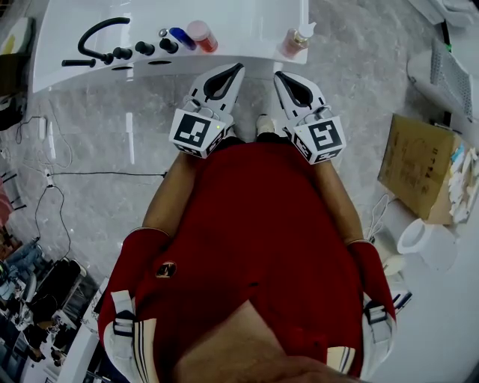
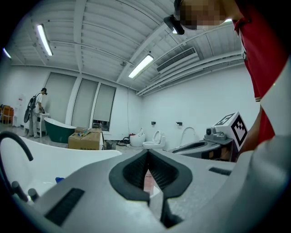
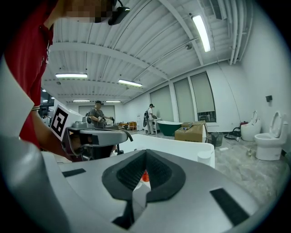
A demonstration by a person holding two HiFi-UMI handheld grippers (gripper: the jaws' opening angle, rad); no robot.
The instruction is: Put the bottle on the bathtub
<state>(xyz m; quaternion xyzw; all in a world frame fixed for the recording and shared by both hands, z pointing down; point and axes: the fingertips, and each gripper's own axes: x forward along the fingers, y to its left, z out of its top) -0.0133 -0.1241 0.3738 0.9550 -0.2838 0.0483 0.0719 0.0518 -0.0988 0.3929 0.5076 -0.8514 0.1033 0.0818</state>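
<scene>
The pink bottle (image 1: pixel 295 43), a clear plastic one with a white pump top, stands on the bathtub (image 1: pixel 247 21). The tub's glossy white surface also carries a red bottle (image 1: pixel 203 35) and a blue bottle (image 1: pixel 181 37), side by side, well to the left of the pink one. Further left are three round black knobs (image 1: pixel 142 49) and a curved black faucet (image 1: pixel 96 34).

Both tools hang just short of the tub edge, over grey marbled floor (image 1: pixel 359 82). The left tool (image 1: pixel 240 66) has its ribbed dark pads pressed together with nothing gripped, and the right tool (image 1: pixel 276 73) is the same. Each carries a cube with square black-and-white markers.

The head view alone shows the person's red shirt (image 1: pixel 254 224) and a flat cardboard box (image 1: pixel 415 166) on the right.

The two gripper views show the room instead: a ribbed white ceiling with strip lights, a dark green tub (image 2: pixel 57 129) far off, a brown carton (image 3: pixel 191 132) and white toilets (image 3: pixel 270 139). A sliver of pink bottle shows behind the left pads, a spot of red behind the right.
</scene>
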